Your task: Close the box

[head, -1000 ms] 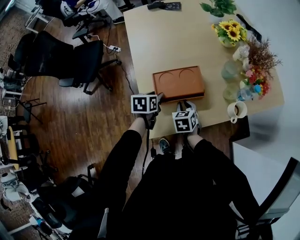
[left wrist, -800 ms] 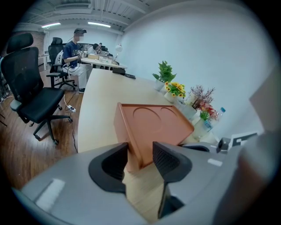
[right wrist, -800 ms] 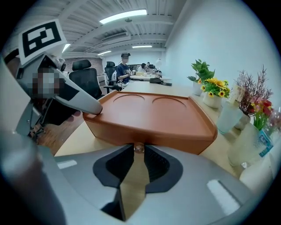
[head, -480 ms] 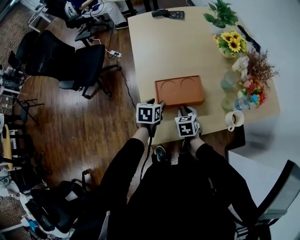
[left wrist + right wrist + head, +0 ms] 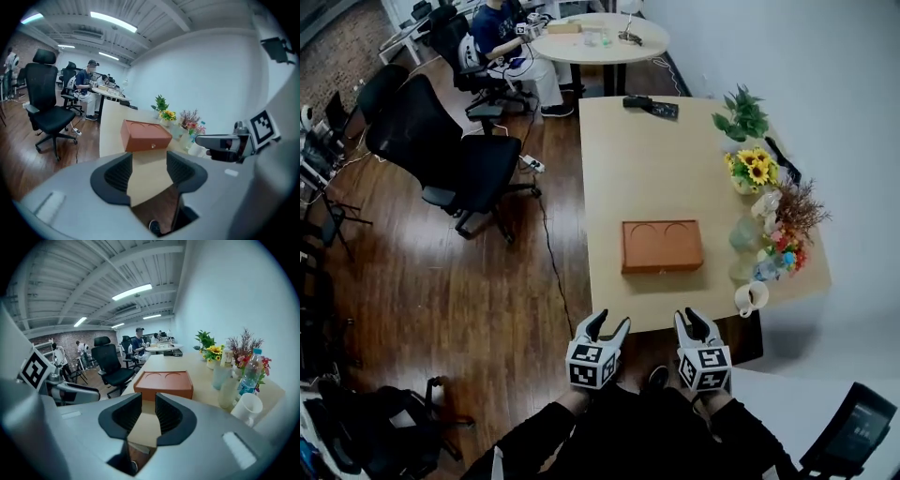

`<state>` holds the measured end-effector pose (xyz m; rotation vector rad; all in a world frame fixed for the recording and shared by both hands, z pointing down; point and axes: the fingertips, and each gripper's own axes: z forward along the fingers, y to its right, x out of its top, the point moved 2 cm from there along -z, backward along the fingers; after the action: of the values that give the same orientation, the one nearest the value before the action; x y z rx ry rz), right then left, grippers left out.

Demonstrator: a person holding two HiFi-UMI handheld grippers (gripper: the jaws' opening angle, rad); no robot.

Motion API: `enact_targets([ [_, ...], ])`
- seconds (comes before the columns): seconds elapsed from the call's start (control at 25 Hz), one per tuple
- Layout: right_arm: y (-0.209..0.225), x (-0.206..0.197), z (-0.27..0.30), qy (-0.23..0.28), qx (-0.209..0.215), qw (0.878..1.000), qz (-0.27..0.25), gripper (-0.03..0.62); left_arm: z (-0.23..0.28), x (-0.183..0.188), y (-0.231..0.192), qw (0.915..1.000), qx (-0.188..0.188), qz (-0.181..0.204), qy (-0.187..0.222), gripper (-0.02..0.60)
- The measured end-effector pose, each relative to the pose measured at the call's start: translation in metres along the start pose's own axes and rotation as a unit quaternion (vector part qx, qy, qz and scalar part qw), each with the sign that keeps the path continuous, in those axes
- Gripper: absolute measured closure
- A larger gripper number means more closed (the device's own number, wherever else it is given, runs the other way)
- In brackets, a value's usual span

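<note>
The brown box [image 5: 662, 246] lies on the light wooden table [image 5: 628, 169] with its lid down; the lid has two round recesses. Both grippers hang off the table's near edge, apart from the box. My left gripper [image 5: 607, 325] is open with nothing between its jaws, and the box [image 5: 145, 135] shows beyond them in the left gripper view. My right gripper [image 5: 697, 324] is opening, its narrow gap empty. In the right gripper view the box [image 5: 164, 383] sits straight ahead past the right gripper [image 5: 148, 411].
Along the table's right edge stand sunflowers [image 5: 749, 169], a green plant [image 5: 741, 114], glass vases [image 5: 742, 234], a bottle [image 5: 248, 371] and a white mug [image 5: 751, 298]. Black office chairs [image 5: 450, 155] stand on the wood floor to the left. A person sits at a round table [image 5: 600, 39] behind.
Both grippers have drawn back from the box's near side to beyond the table edge. The head view has pulled back and shows more of the room. The box has not moved.
</note>
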<state>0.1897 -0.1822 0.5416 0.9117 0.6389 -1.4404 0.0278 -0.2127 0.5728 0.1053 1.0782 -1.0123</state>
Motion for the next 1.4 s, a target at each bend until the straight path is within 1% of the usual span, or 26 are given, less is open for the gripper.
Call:
enact_targets([
  [0.04,-0.005,0.004,-0.019,0.014,0.010,1.000,0.002,0.502,-0.017,0.000,0.012,0.9999,-0.005,0.000,0.012,0.368],
  [0.08,-0.009,0.010,-0.037,0.029,0.020,0.999,0.006,0.507,-0.035,0.003,0.026,0.9995,-0.009,0.010,0.028,0.368],
  [0.16,-0.016,0.022,-0.077,0.066,0.041,0.997,0.013,0.514,-0.072,0.012,0.061,0.9963,-0.019,0.057,0.061,0.368],
  [0.24,-0.021,0.034,-0.118,0.111,0.065,0.991,0.016,0.522,-0.107,0.020,0.103,0.9874,-0.027,0.120,0.099,0.368],
  [0.32,-0.024,0.045,-0.154,0.158,0.092,0.983,0.014,0.530,-0.132,0.025,0.145,0.9741,-0.027,0.174,0.142,0.368],
  [0.36,-0.024,0.050,-0.171,0.179,0.106,0.978,0.012,0.536,-0.139,0.026,0.165,0.9687,-0.023,0.187,0.161,0.368],
  [0.44,-0.025,0.058,-0.202,0.211,0.131,0.969,0.010,0.542,-0.150,0.027,0.203,0.9622,-0.016,0.189,0.195,0.370],
  [0.52,-0.028,0.061,-0.228,0.235,0.146,0.961,0.009,0.551,-0.159,0.025,0.232,0.9590,-0.017,0.192,0.207,0.370],
  [0.6,-0.035,0.061,-0.248,0.251,0.152,0.956,0.003,0.551,-0.170,0.022,0.251,0.9543,-0.024,0.214,0.207,0.370],
  [0.64,-0.038,0.060,-0.256,0.257,0.154,0.954,-0.003,0.551,-0.175,0.022,0.256,0.9521,-0.026,0.222,0.209,0.370],
  [0.72,-0.040,0.059,-0.264,0.261,0.154,0.953,-0.017,0.551,-0.177,0.023,0.262,0.9499,-0.030,0.220,0.220,0.370],
  [0.92,-0.040,0.057,-0.263,0.270,0.142,0.952,-0.018,0.551,-0.176,0.030,0.255,0.9463,-0.036,0.216,0.238,0.371],
  [1.12,-0.068,0.051,-0.272,0.261,0.127,0.957,-0.029,0.551,-0.204,0.020,0.247,0.9449,-0.055,0.213,0.242,0.371],
  [1.24,-0.083,0.048,-0.277,0.259,0.120,0.958,-0.034,0.551,-0.218,0.018,0.243,0.9422,-0.064,0.208,0.255,0.371],
  [1.4,-0.098,0.048,-0.278,0.256,0.117,0.959,-0.040,0.551,-0.226,0.013,0.236,0.9434,-0.070,0.207,0.250,0.371],
])
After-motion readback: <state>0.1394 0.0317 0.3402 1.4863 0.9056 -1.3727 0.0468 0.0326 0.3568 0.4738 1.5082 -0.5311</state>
